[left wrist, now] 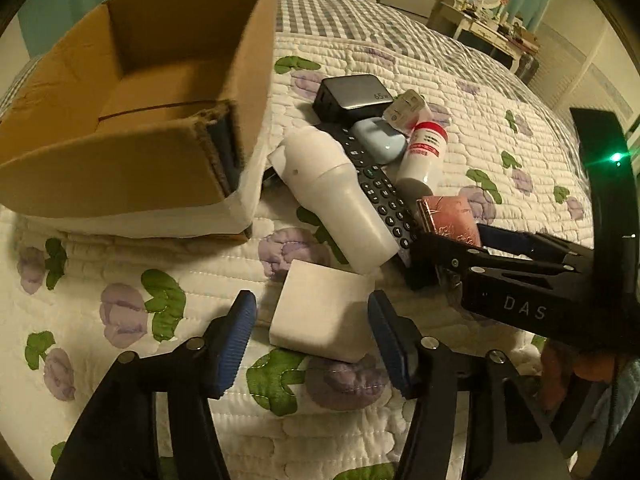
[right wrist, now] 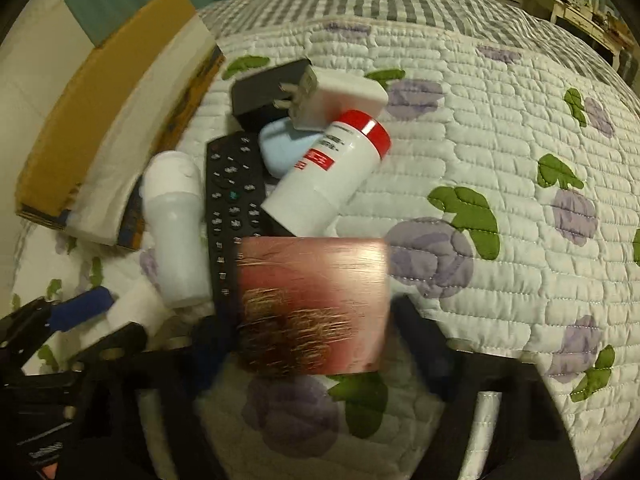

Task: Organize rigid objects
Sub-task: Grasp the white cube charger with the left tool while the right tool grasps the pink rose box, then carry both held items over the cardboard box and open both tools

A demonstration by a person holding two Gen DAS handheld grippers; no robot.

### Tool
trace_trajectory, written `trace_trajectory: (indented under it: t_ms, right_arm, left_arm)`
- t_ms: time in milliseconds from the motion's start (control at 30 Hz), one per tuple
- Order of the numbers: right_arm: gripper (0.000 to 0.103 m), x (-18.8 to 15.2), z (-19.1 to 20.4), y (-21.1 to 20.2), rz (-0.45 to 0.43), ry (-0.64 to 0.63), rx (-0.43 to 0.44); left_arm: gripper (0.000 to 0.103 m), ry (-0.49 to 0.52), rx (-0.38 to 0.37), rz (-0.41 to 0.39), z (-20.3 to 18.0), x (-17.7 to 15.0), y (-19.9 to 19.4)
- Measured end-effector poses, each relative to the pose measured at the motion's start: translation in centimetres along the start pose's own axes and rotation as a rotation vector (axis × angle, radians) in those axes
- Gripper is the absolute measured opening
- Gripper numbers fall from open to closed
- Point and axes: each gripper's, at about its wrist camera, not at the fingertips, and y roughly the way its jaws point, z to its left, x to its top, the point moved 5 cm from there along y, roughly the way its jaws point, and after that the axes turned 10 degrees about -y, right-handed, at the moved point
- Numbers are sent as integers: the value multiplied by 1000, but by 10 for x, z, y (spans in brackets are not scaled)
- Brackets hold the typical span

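Pink box gripped over the bed.
We find the right gripper point(left wrist: 452, 236) clamping the pink box point(right wrist: 314, 304); the left gripper point(left wrist: 312, 340) fingers spread around a white block point(left wrist: 320, 316).

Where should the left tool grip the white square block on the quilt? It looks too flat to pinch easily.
Grip the white block across its two side edges, coming from the near side, where the open left tool already straddles it. It lies flat, its sides clear of the white bottle.

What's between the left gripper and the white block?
Nothing visible. The left gripper is open, its fingers either side of the white block's near end, bare quilt around it. The white bottle lies just beyond the block, not in the approach.
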Motion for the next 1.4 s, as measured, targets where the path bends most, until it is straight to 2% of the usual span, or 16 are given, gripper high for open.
trace_trajectory:
  t_ms: [67,233,300,500,667,800,967,1133,1267,1400]
  right_arm:
    - [71,-3,-1,-2,5,-8,0]
    - [71,-14,-12,-20,-10,9,-17]
    - [71,-20,-16,-28,-14,19,-18]
    - [71,-34,-20,-60,-35,31,-50]
    - [71,-26,-7,-96,-76,-1,-87]
    - [71,-7,13,-131,-127,-33,-126]
    - [71,24,49,-188,-212,-103,-171]
    - [71,66,94,-231,-294,-183,-177]
    - [71,103,126,-239,-332,-240,-144]
    - [71,141,145,-218,-334,-256,-94]
  left_arm:
    - [66,36,24,26,-6,-2,6]
    - [66,160,101,31,-22,0,24]
    - [58,178,118,31,-22,0,27]
    - [56,125,79,14,-14,0,6]
    - [56,106,48,-40,-17,-1,-39]
    - [56,85,19,-114,-17,13,-86]
    - [55,71,-11,-221,-7,45,-153]
    - [55,47,-11,-309,26,84,-204]
    - [55,34,24,-338,58,112,-213]
    - [55,27,44,-332,87,134,-197]
